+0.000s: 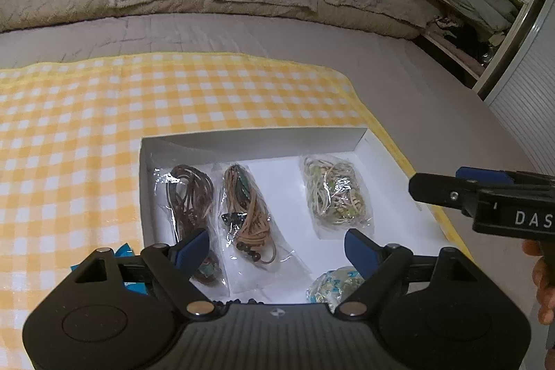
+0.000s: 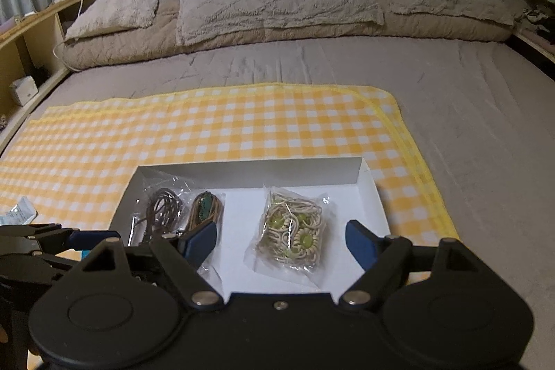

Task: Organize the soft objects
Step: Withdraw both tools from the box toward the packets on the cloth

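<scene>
Both tools (image 1: 277, 252) (image 2: 281, 245) wide over box (image 1: 249, 141)

Lighting is dim, even and indoor, with a cool cast; no source is in view. Shadows are soft: a faint one lies inside the white box (image 1: 249, 141) along its far wall, ahead of the left gripper (image 1: 277, 248). Small glare spots sit on the plastic bags (image 1: 333, 196) between and beyond the pads. Both views show strong fisheye bending, dark corners and curved bed (image 2: 451, 113) edges. Focus is fair; the pillows (image 2: 277, 2) far ahead look soft, slightly grainy.
</scene>
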`<state>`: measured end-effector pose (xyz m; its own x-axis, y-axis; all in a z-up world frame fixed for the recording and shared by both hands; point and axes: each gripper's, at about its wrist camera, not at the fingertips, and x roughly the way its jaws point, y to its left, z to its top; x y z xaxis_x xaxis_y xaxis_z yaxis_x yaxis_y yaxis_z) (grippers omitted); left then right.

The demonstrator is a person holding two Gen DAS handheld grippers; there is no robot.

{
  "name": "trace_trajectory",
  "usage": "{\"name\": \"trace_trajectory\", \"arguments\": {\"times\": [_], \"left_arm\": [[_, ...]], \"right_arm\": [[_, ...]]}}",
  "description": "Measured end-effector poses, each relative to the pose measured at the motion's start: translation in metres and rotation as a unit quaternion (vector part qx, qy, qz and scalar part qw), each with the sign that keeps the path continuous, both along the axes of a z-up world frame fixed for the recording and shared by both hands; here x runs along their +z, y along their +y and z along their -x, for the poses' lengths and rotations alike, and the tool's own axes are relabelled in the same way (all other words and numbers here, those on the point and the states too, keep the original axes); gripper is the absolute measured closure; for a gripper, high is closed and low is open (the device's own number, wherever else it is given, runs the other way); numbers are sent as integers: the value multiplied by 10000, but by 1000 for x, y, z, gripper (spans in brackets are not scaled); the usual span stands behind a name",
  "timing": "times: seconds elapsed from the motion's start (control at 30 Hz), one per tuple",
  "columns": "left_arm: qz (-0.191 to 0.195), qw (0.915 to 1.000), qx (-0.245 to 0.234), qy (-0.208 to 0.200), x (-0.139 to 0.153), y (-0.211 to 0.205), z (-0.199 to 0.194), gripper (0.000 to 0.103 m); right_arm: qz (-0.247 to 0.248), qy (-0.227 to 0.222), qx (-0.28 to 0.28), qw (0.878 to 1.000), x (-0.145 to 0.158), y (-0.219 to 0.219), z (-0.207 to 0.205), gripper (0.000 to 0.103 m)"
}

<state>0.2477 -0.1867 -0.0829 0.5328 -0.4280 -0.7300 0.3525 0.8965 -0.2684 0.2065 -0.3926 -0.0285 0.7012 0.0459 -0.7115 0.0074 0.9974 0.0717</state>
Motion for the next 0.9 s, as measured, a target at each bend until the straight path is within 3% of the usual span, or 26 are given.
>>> {"name": "trace_trajectory", "arguments": {"times": [0.6,0.7,0.77,0.9], "left_arm": [[-167,9991,143,-353,34,23,30,11],[-235,9987,155,-415,37,26,35,5],[-291,9983,164,-471,39,28,38,1],[-358,9977,189,-552,40,32,44,0]], "right_arm": [[-62,-286,-78,9995,24,-11,46,21],[-48,-321,-84,9994,26,-12,52,20],[-32,-340,-70,9994,26,-12,56,19],[-26,-390,-70,9992,27,-12,63,5]]}}
